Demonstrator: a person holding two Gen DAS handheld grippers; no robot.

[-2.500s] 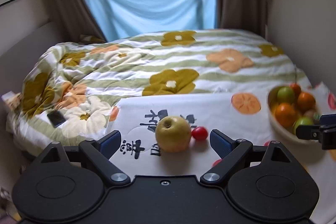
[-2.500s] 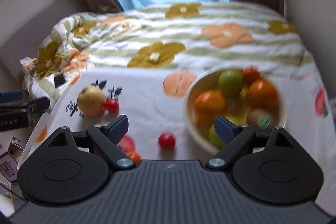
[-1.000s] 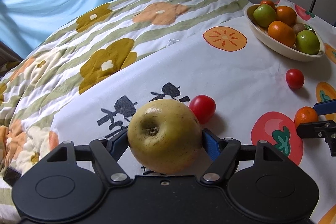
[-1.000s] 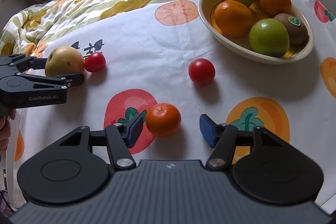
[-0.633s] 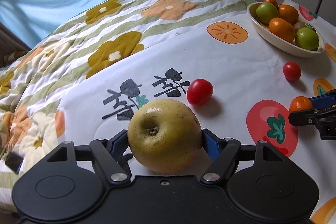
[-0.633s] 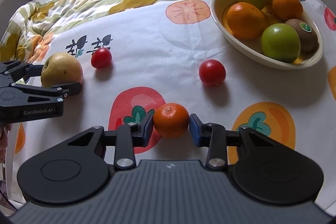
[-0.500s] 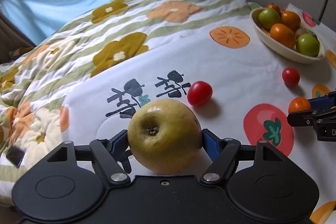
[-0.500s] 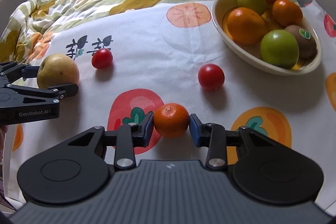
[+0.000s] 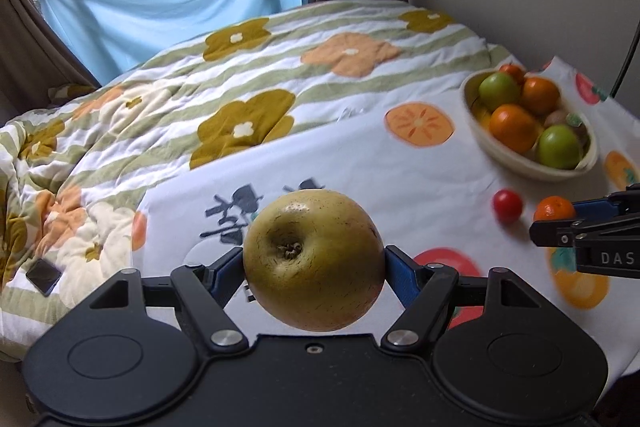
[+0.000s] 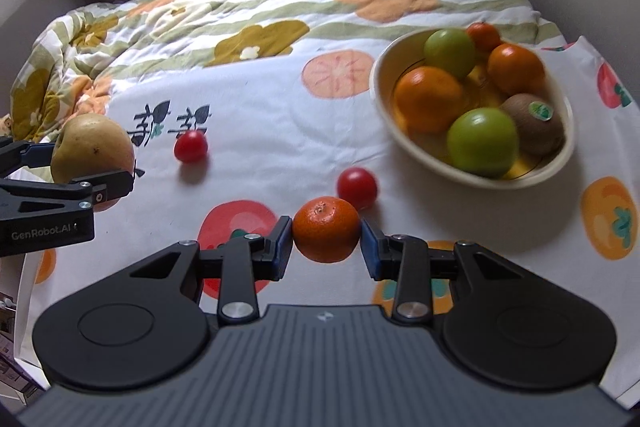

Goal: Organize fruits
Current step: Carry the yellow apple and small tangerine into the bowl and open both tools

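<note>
A yellow-green pear [image 9: 314,259] is clamped in the left gripper [image 9: 314,267] and a mandarin [image 10: 327,229] in the right gripper [image 10: 327,241], both lifted off the fruit-print cloth [image 10: 260,107]. Carrying them to the cream bowl [image 10: 384,99] appears next; two cherry tomatoes [image 10: 191,146] lie loose.

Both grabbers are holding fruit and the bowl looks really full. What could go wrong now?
1. The bowl already holds oranges, green apples and a kiwi, so added fruit may roll back out.
2. The big yellow pear is wide and round, held only at its sides by the left gripper; it could slip.
3. Two cherry tomatoes lie loose on the soft cloth; the right gripper, carrying the mandarin, might knock the near one rolling.
</note>
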